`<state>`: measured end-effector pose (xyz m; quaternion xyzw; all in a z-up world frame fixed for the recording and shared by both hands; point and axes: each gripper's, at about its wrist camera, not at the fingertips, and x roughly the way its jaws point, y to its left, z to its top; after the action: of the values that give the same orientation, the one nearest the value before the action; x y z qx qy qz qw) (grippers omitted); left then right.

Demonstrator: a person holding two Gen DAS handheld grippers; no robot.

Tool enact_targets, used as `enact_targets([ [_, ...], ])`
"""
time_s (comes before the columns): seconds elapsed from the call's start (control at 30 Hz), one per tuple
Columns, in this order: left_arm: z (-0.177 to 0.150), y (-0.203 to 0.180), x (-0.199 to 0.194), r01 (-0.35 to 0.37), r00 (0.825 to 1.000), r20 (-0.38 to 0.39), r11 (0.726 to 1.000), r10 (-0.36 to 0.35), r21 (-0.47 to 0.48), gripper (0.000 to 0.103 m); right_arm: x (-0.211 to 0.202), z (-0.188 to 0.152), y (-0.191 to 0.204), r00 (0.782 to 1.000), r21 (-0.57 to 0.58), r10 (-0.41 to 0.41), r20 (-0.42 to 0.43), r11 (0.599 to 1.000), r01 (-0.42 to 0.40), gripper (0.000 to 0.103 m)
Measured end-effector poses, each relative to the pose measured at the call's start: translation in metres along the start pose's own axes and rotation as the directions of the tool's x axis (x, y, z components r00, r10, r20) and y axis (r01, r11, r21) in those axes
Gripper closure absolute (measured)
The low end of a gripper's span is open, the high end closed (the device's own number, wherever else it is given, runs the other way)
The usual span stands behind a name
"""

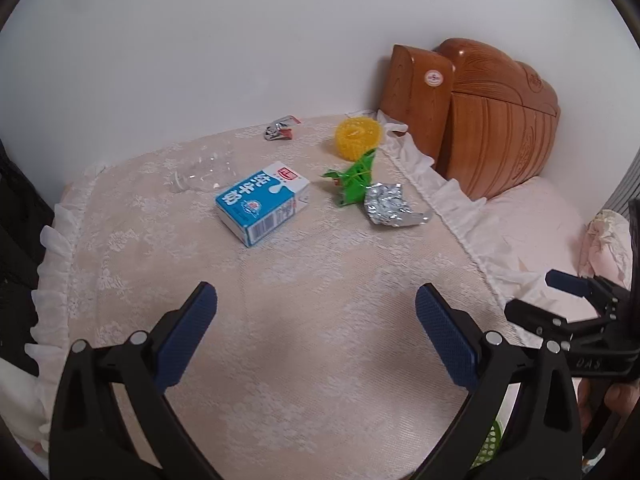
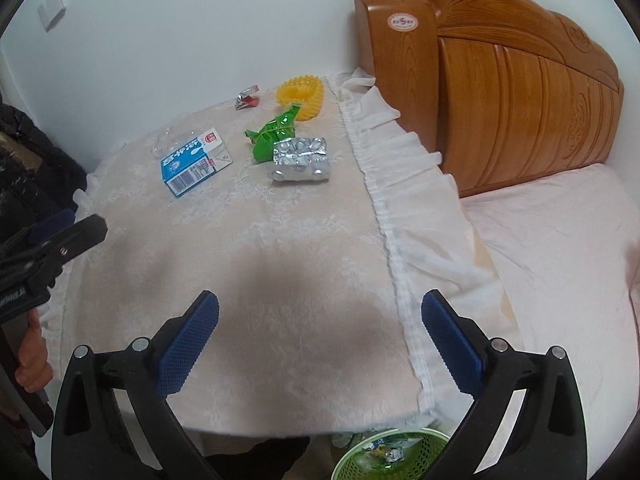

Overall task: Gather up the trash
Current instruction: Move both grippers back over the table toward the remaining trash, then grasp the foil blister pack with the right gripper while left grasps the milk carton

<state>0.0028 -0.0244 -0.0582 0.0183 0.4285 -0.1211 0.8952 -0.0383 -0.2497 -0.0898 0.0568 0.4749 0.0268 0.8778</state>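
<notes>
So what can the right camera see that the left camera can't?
Only the right camera shows inside the green bin, which holds wrappers, and a white wall switch. Only the left camera shows a bundle of pink cloth at the far right. Both show the milk carton, the green wrapper, the silver foil, the yellow scrubber, the small red wrapper, the clear bottle and the wooden headboard. The left gripper and right gripper are both open.
</notes>
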Motion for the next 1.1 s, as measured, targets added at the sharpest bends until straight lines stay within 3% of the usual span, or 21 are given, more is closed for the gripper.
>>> enact_targets([
  [0.23,0.019,0.03,0.039,-0.023,1.0,-0.014,0.996,0.024,0.085,0.008,0.093,0.083,0.021,0.996,-0.018,-0.023,-0.084,1.0,0.021,0.002],
  [0.47,0.038,0.045,0.076,-0.04,0.998,-0.037,0.981,0.048,0.189,0.008,0.168,0.11,0.036,0.969,-0.066,-0.131,-0.21,0.991,0.119,0.002],
  [0.53,0.044,0.046,0.085,-0.034,0.998,-0.042,0.974,0.044,0.222,0.008,0.17,0.109,0.037,0.966,-0.079,-0.14,-0.216,0.989,0.126,0.008],
  [0.6,0.049,0.046,0.096,-0.033,0.998,-0.047,0.965,0.046,0.26,0.008,0.171,0.107,0.039,0.964,-0.096,-0.146,-0.224,0.987,0.127,0.027],
  [0.8,0.07,0.043,0.127,-0.022,0.997,-0.061,0.934,0.047,0.358,0.008,0.169,0.101,0.033,0.965,-0.079,-0.118,-0.235,0.992,0.102,0.029],
  [0.93,0.083,0.038,0.15,0.035,0.995,-0.102,0.907,0.009,0.419,0.008,0.161,0.101,0.027,0.969,-0.05,-0.084,-0.233,0.996,0.074,0.029],
  [1.1,0.09,0.022,0.185,0.124,0.979,-0.201,0.853,-0.023,0.507,0.008,0.145,0.1,0.016,0.974,0.017,-0.02,-0.225,1.0,0.025,0.029],
])
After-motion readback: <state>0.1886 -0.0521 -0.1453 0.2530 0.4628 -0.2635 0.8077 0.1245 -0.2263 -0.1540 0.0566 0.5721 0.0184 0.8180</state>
